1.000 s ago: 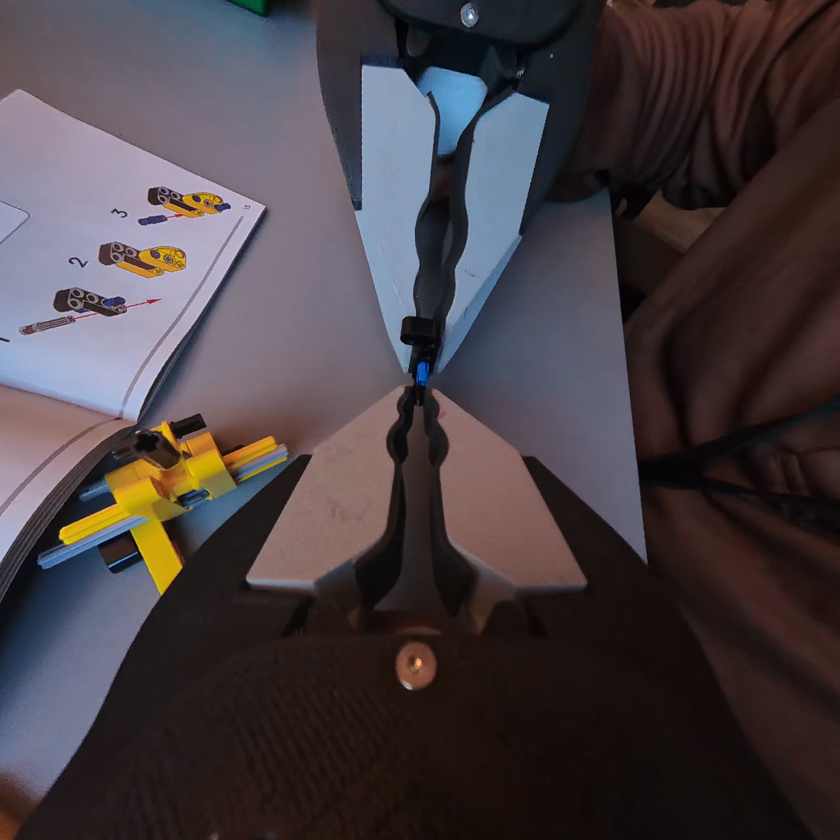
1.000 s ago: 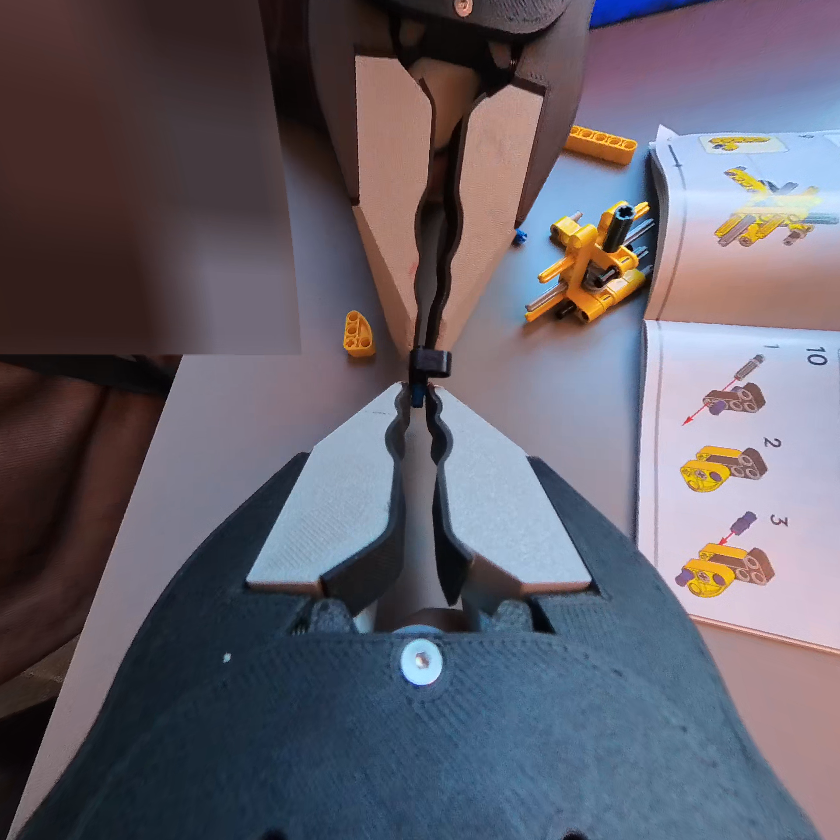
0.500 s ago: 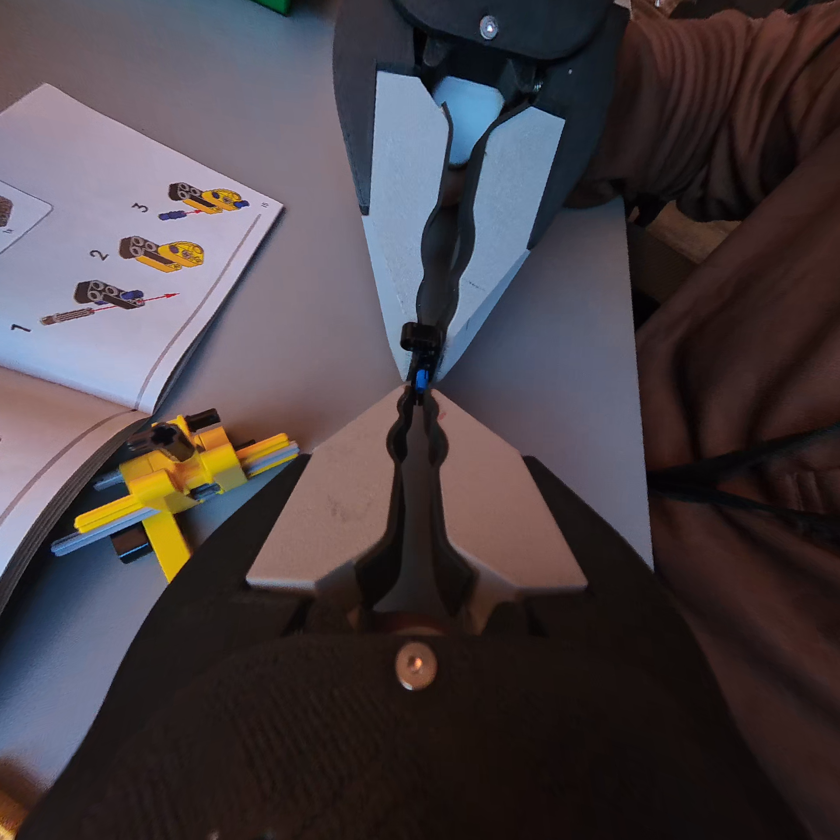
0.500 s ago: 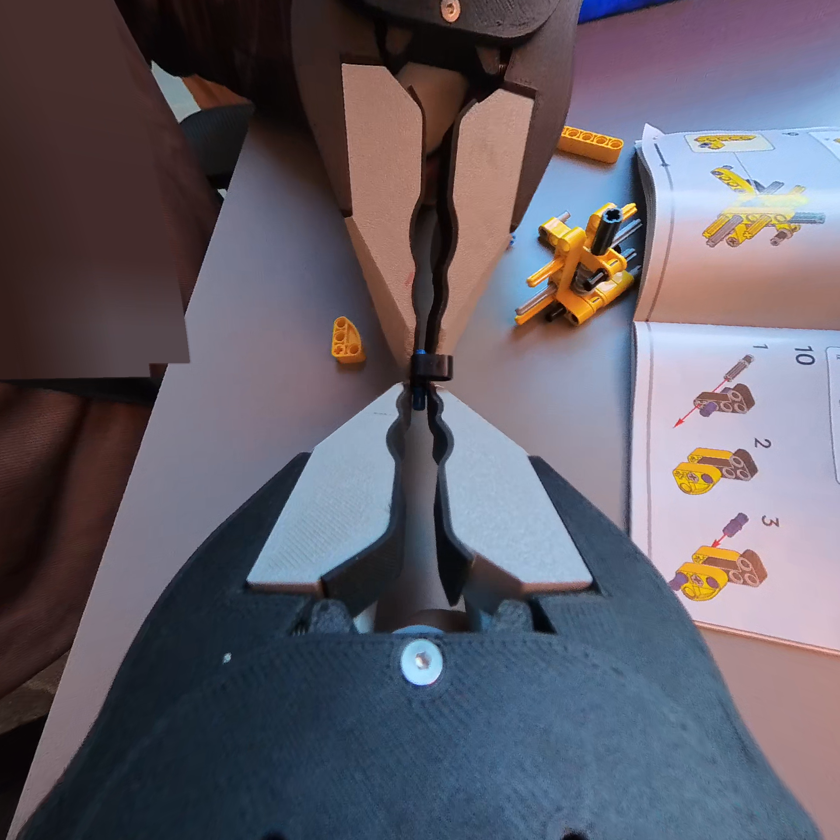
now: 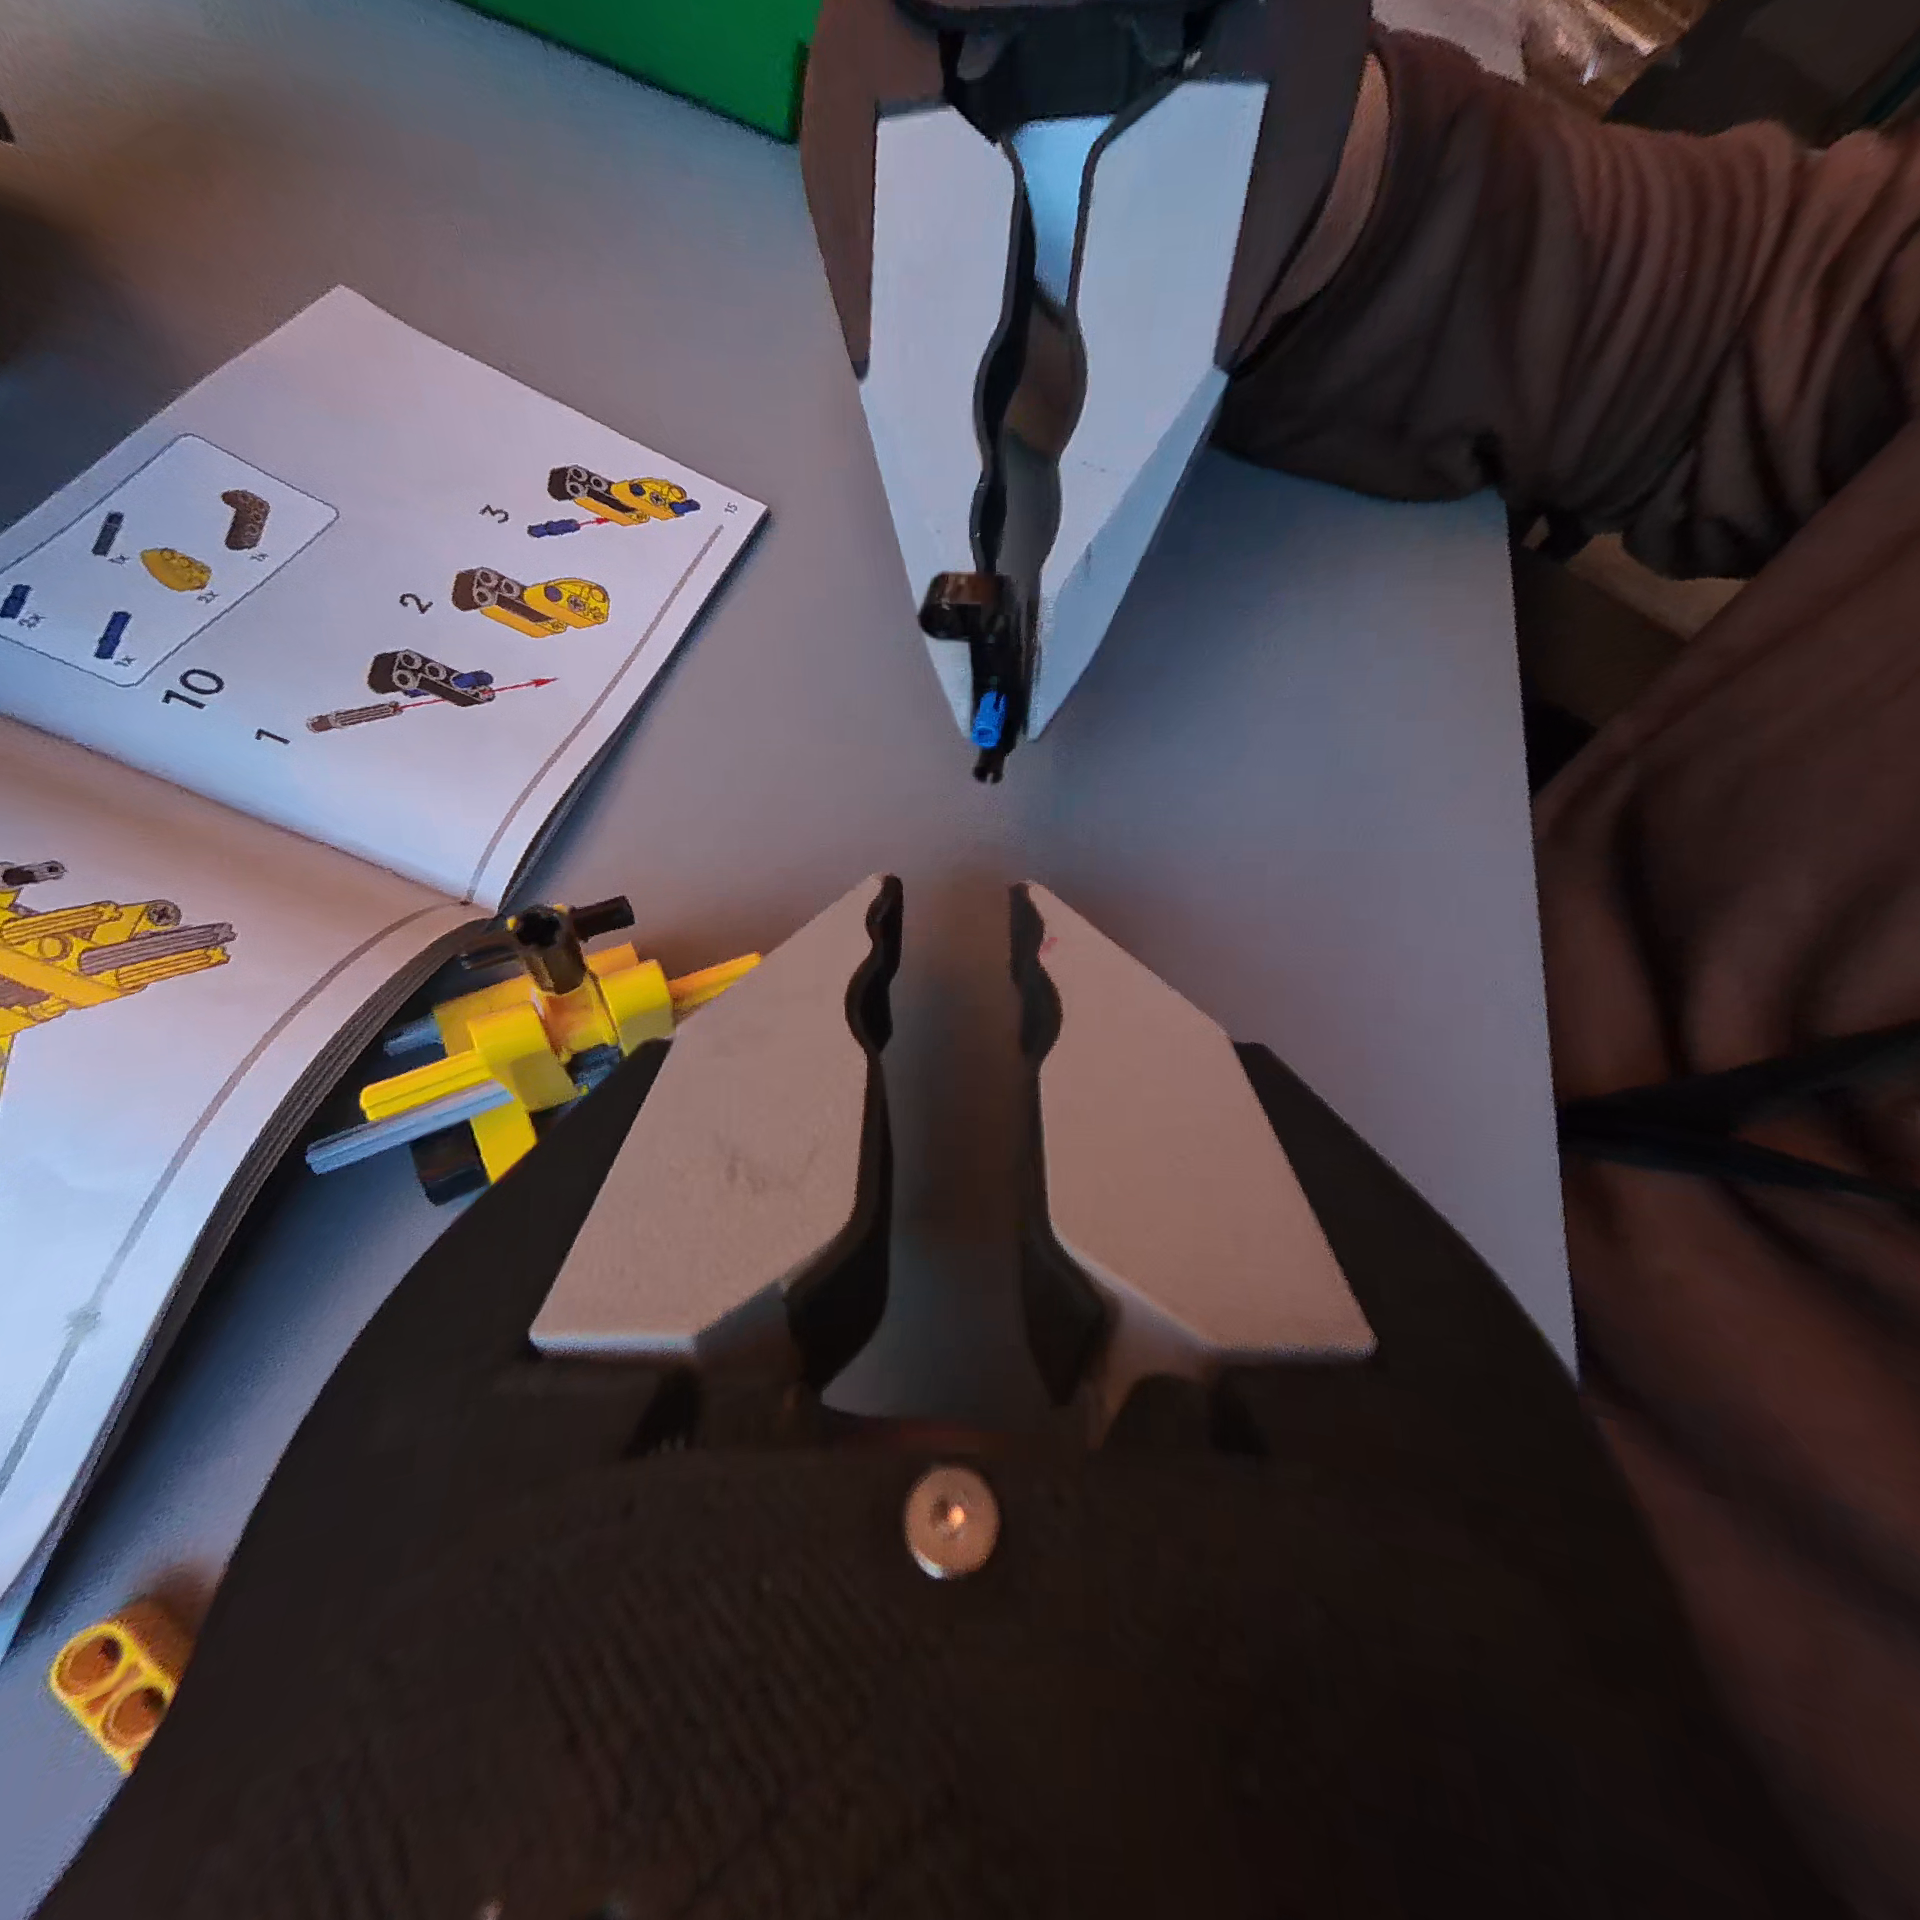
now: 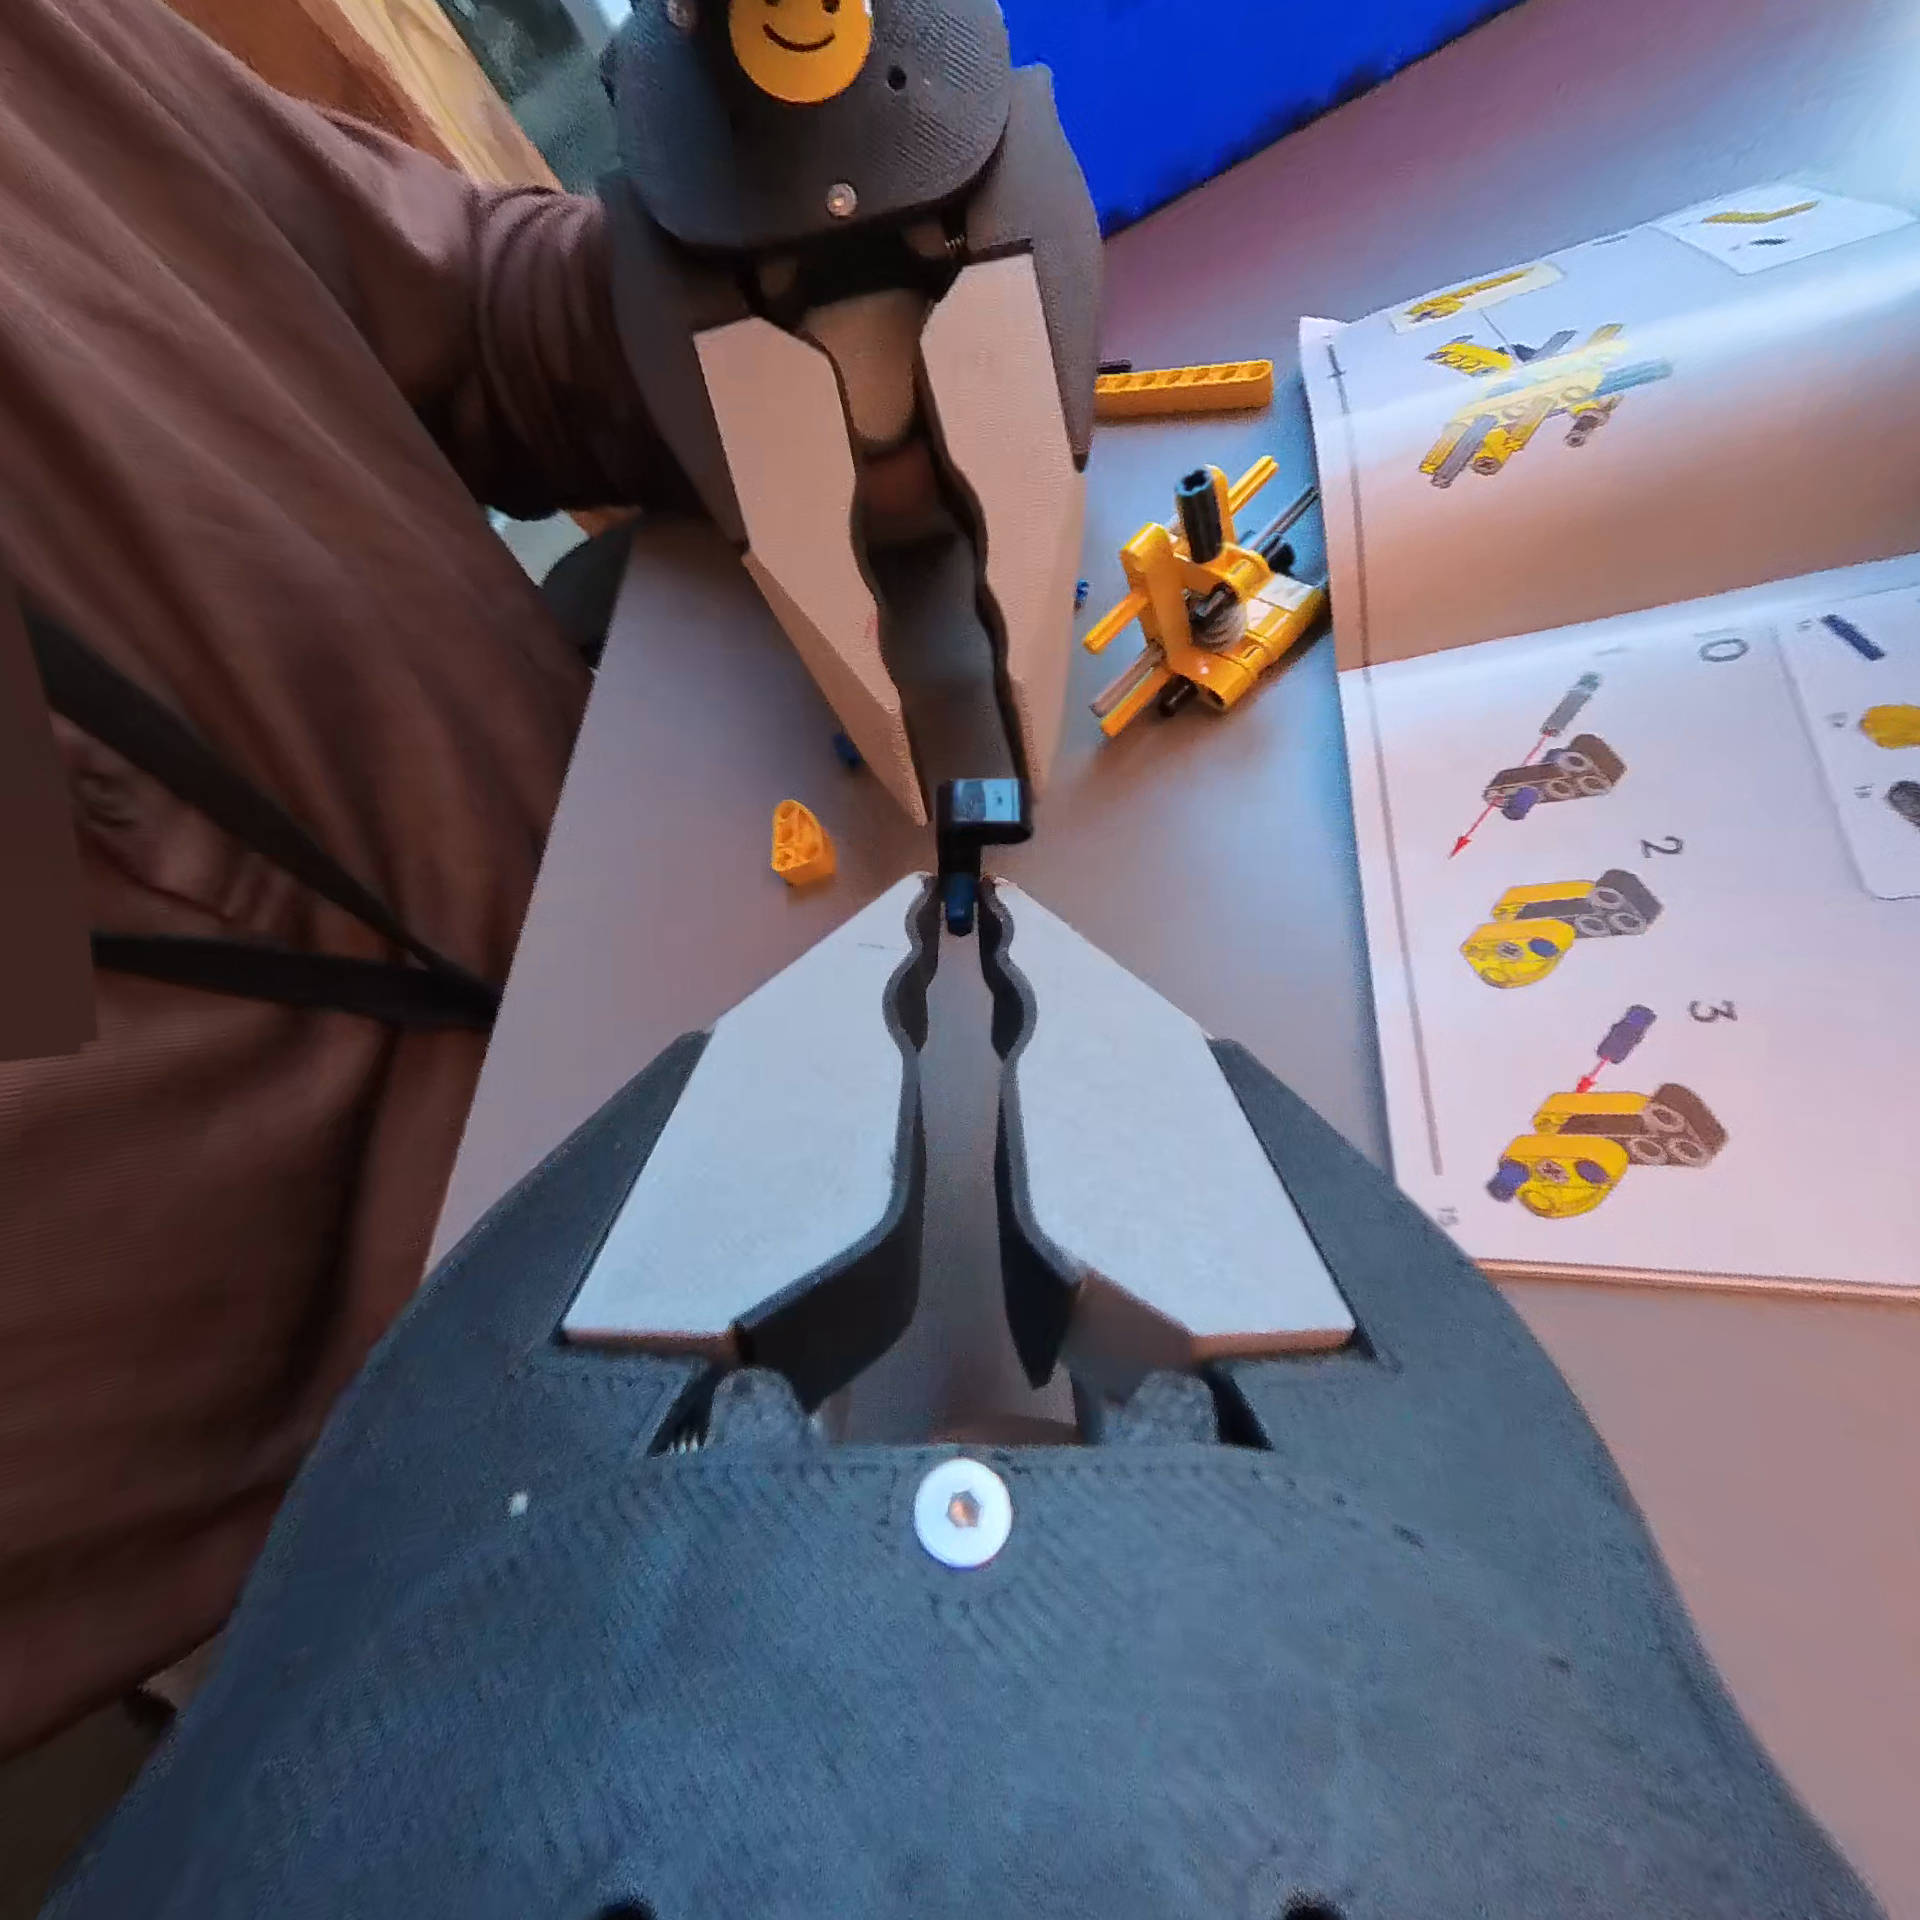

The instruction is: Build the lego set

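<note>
And the left gripper [image 5: 954, 899] lets go! Half a second ago it pinched the blue pin's end; now its jaws stand parted and empty, lower centre of the left wrist view. The right gripper [image 6: 961, 902] is clamped on the small black bent lego beam with its blue pin [image 6: 977, 831], mid-frame above the grey table [image 5: 1299, 831]. The pin looks seated, so that sub-step seems done. The small yellow curved lego piece [image 6: 800, 844] waits left of centre; the yellow partly built lego assembly [image 5: 540, 1039] sits by the open instruction booklet [image 5: 364, 644].
</note>
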Available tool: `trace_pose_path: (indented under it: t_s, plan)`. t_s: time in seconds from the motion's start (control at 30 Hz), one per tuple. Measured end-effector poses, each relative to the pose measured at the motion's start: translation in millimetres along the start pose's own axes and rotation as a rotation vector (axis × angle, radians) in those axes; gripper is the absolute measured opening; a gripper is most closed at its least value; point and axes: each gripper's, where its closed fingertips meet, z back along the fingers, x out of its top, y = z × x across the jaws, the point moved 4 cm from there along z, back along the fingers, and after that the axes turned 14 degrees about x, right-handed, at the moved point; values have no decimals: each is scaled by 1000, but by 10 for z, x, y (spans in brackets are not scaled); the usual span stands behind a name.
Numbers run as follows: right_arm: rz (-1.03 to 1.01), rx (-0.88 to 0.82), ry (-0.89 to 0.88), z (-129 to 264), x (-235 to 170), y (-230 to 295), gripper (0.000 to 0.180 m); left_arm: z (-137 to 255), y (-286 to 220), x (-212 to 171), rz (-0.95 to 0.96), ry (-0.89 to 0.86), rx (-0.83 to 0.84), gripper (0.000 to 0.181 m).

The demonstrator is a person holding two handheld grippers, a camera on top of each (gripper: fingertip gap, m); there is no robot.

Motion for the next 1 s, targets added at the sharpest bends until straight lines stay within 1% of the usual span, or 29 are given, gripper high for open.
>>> trace_pose_path:
  t_s: [0.03, 0.13, 0.37, 0.6, 0.7, 0.73, 0.77, 0.8, 1.0]
  plan:
    - [3, 6, -3, -4, 4, 11, 4, 8, -12, 19, 4, -16, -14, 19]
    - [28, 7, 22, -44, -8, 41, 4, 12, -51, 53, 18, -39, -46, 19]
    - [37, -14, 32, 0, -29, 24, 4, -5, -63, 42, -7, -31, -21, 18]
    - [92, -13, 88, -123, -40, 77, 4, -32, -107, 60, -3, -31, -40, 19]
    - [121, -15, 73, -130, -14, 101, 4, -36, -136, 58, -17, -30, -47, 16]
    - [121, -19, 76, -130, -17, 98, 4, -35, -140, 60, -21, -32, -46, 12]
    - [120, -25, 80, -131, -20, 91, 4, -27, -149, 61, -26, -37, -53, 4]
    - [124, -31, 85, -135, -22, 87, 4, -24, -151, 63, -28, -40, -53, 2]
    - [161, -53, 102, -151, -27, 99, 4, -19, -162, 61, -42, -44, -49, 2]
